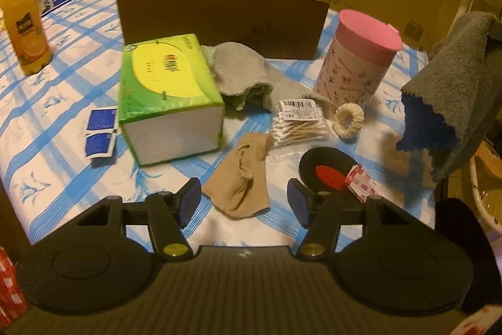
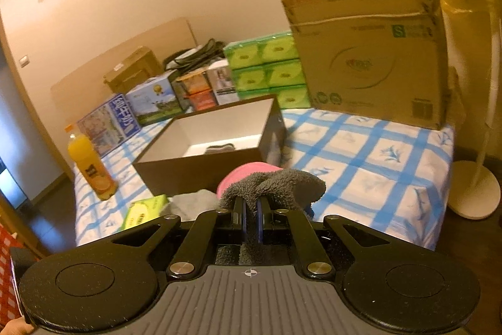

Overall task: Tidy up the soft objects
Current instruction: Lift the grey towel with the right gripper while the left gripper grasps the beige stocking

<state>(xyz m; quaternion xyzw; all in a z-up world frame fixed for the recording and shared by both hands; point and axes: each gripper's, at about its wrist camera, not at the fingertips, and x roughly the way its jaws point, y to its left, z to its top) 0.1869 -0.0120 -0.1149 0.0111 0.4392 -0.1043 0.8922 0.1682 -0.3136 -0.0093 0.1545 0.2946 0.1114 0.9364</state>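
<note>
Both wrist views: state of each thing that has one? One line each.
left gripper: open, above the beige sock, nothing held
right gripper: shut on grey cloth
grey cloth: lifted, hanging off the bed
beige sock: crumpled, flat on the bedsheet
brown box: open, one dark item inside
pink-lidded canister: upright, lid on
juice bottle: upright, capped
tissue pack: on the bedsheet

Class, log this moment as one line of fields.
right gripper: shut on grey terry cloth | left gripper: open above beige sock | brown open box: ahead
</note>
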